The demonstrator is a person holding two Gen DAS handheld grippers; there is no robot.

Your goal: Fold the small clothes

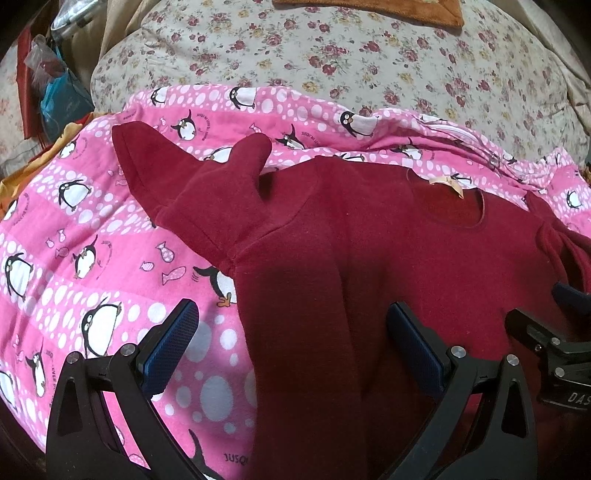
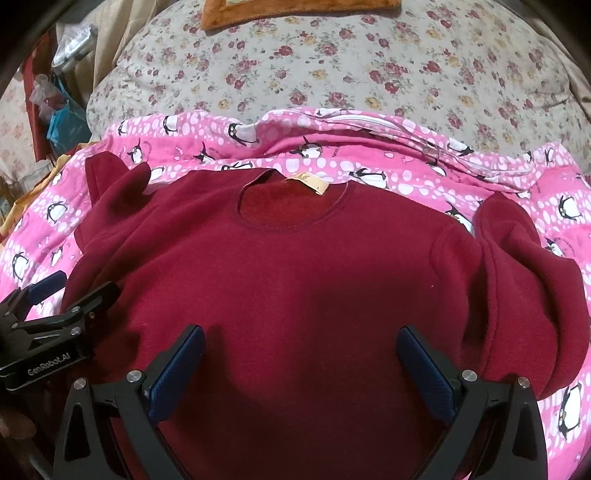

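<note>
Hovering spread over the red sweater (image 2: pixel 295 280), both left gripper (image 1: pixel 291 350) and right gripper (image 2: pixel 301 373) should pinch each sleeve edge, folding inward evenly.

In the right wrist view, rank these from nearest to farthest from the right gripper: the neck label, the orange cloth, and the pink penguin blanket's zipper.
From the right gripper:
1. Neck label, straight ahead inside the red sweater's collar.
2. Zipper, ahead and to the right on the pink penguin blanket.
3. Orange cloth, at the far top edge.
</note>
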